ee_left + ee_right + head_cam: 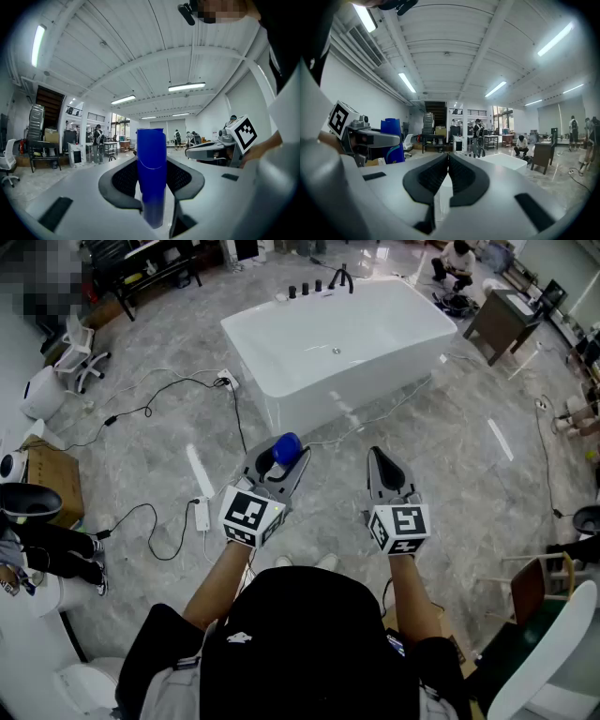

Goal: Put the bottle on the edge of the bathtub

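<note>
Now, bottle (151, 168) upright, long axis vertical

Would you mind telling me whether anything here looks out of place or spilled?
Nothing is spilled or damaged; the blue bottle stands upright in the left gripper. Only the loose cables and a power strip trailing across the floor before the bathtub look untidy.

We've got the left gripper (274, 463) and right gripper (386, 465): grey shells, black ribbed pads (464, 176), each with a white cube (251, 515) of black square markers. Sleeves (159, 645) short, dark.
</note>
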